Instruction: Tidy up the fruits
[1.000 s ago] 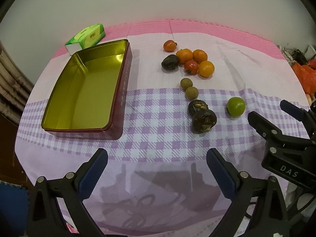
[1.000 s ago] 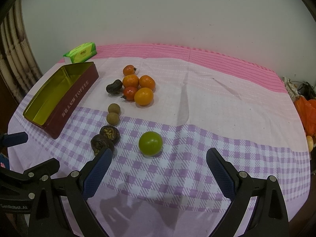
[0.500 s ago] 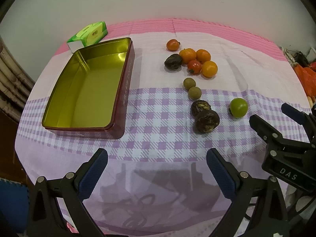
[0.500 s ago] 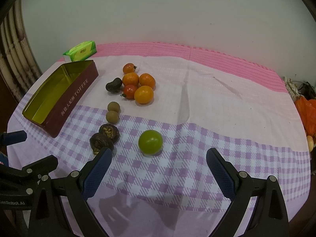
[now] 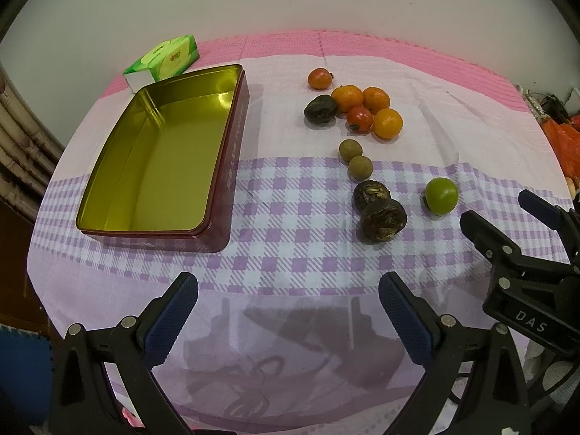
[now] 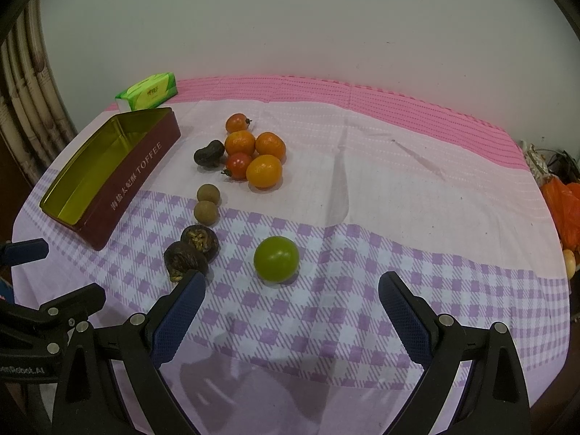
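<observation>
Fruits (image 6: 253, 159) lie beside a "TOFFEE" tin (image 6: 137, 177); left gripper (image 5: 288, 313) and right gripper (image 6: 291, 311) both gape empty.

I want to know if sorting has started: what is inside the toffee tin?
Nothing. The toffee tin shows only its bare gold floor and walls in the left wrist view. Its near wall hides a thin strip of the floor. All the fruits, such as the green fruit, lie on the tablecloth.
</observation>
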The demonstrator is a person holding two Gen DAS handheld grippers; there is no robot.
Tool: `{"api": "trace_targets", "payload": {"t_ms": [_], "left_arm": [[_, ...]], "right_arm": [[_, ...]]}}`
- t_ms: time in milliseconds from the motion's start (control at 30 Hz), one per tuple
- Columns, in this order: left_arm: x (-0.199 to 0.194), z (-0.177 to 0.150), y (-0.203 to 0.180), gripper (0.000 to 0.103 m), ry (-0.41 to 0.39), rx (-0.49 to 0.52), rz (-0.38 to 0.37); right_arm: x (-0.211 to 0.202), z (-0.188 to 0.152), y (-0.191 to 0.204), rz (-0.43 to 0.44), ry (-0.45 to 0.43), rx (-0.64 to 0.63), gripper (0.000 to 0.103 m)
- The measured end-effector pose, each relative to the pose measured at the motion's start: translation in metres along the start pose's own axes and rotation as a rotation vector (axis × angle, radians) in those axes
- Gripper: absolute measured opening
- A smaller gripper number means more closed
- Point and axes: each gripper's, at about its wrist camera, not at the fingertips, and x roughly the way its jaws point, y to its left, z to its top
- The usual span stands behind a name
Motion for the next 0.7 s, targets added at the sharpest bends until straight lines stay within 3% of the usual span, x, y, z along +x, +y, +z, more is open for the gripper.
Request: {"api": "trace_targets", "payload": {"t_ms": [700], "left_arm": [[0.0057, -0.0006, 0.0027, 0.099, 0.018, -0.015, 0.001]], "right_arm": [[0.0059, -0.0029, 0.0024, -0.002, 0.011, -0.015, 0.096]]}}
